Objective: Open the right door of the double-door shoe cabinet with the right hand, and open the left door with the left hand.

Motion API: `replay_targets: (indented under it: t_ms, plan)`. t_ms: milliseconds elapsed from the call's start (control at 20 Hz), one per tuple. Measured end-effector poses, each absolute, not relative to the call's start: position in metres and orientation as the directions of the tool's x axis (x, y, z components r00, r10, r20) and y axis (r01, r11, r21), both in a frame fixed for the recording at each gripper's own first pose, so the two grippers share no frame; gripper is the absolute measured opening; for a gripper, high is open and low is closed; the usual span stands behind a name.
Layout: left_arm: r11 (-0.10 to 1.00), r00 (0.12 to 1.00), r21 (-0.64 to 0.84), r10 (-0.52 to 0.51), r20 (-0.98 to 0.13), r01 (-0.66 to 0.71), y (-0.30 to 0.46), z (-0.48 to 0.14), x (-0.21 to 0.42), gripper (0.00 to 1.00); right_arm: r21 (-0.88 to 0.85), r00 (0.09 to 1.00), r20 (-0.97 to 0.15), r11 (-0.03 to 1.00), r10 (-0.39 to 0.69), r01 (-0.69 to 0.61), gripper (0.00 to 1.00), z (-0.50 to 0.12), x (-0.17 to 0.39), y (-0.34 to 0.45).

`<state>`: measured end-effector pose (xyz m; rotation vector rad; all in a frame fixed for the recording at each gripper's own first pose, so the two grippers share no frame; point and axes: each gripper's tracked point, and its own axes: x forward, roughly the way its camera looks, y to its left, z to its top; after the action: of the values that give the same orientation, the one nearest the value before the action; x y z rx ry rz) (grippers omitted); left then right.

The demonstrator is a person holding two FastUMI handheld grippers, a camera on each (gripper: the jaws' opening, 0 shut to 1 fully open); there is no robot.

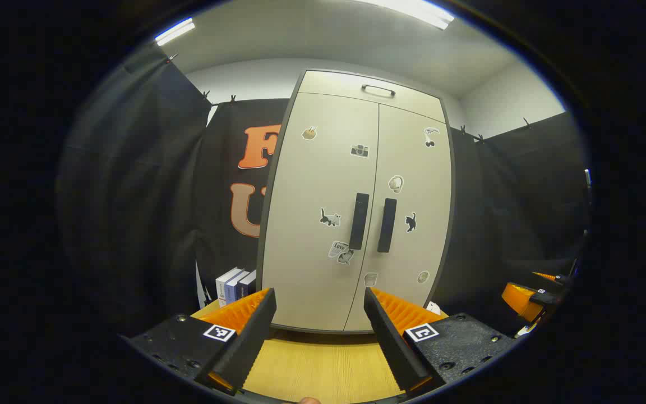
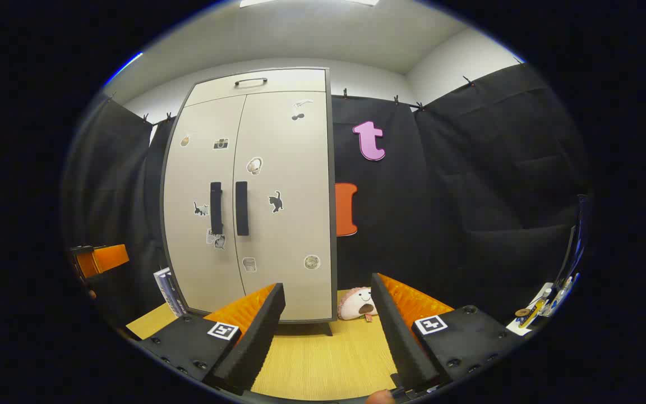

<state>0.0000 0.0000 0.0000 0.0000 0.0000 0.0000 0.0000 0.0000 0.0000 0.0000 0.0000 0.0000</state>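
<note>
Facing a closed two-door shoe cabinet [image 1: 356, 207] that stands on a wooden table [image 1: 323, 365], the left gripper [image 1: 318, 314] hangs level, fingers spread apart, holding nothing. The right gripper [image 2: 327, 311] is likewise spread wide and empty, aimed at the cabinet's right edge, near a plush toy [image 2: 358, 303].

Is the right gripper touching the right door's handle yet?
Apart. In the right gripper view, the right gripper is open above the wooden tabletop, and the right door handle stands well beyond its fingertips.
</note>
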Motion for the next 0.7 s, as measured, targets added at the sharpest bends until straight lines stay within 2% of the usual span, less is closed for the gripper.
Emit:
replay_targets:
  t_ms: [50, 100, 150, 200, 300, 350, 600, 650, 700]
  plan:
    - [1.0, 1.0, -0.002, 0.002, 0.002, -0.002, 0.0, 0.001, -0.001, 0.95, -0.002, 1.0, -0.003, 1.0, -0.002, 0.002, 0.94, -0.001, -0.001, 0.0]
    - [1.0, 1.0, -0.002, 0.002, 0.001, -0.002, 0.0, 0.001, -0.002, 0.95, -0.004, 1.0, -0.004, 1.0, -0.006, 0.006, 0.94, -0.001, -0.001, -0.001]
    - [1.0, 1.0, -0.001, 0.0, -0.001, 0.0, 0.001, -0.001, -0.001, 0.92, -0.005, 1.0, -0.006, 1.0, -0.012, 0.012, 0.98, -0.001, -0.001, -0.002]
    - [1.0, 1.0, 0.001, -0.003, -0.002, 0.003, 0.001, -0.002, -0.001, 0.95, -0.007, 1.0, -0.007, 1.0, -0.017, 0.017, 0.94, -0.002, -0.002, -0.003]
    - [1.0, 1.0, 0.004, -0.007, -0.004, 0.007, 0.001, -0.003, 0.001, 0.95, -0.01, 1.0, -0.011, 1.0, -0.027, 0.027, 0.94, -0.002, -0.003, -0.003]
    - [1.0, 1.0, 0.005, -0.011, -0.005, 0.011, 0.0, -0.003, 0.001, 0.95, -0.011, 1.0, -0.01, 1.0, -0.03, 0.03, 0.98, -0.001, -0.004, -0.003]
    - [1.0, 1.0, 0.004, -0.016, 0.0, 0.016, 0.002, -0.002, 0.002, 0.95, -0.012, 0.999, -0.018, 0.999, -0.041, 0.041, 0.99, -0.002, -0.001, 0.001]
    - [1.0, 1.0, 0.008, -0.013, 0.001, 0.013, 0.005, -0.002, 0.002, 0.95, -0.009, 0.999, -0.023, 0.999, -0.04, 0.04, 0.94, -0.003, 0.001, 0.004]
    - [1.0, 1.0, 0.01, -0.011, 0.001, 0.011, 0.008, -0.002, 0.003, 0.95, -0.008, 0.999, -0.027, 0.999, -0.038, 0.037, 0.94, -0.004, 0.003, 0.007]
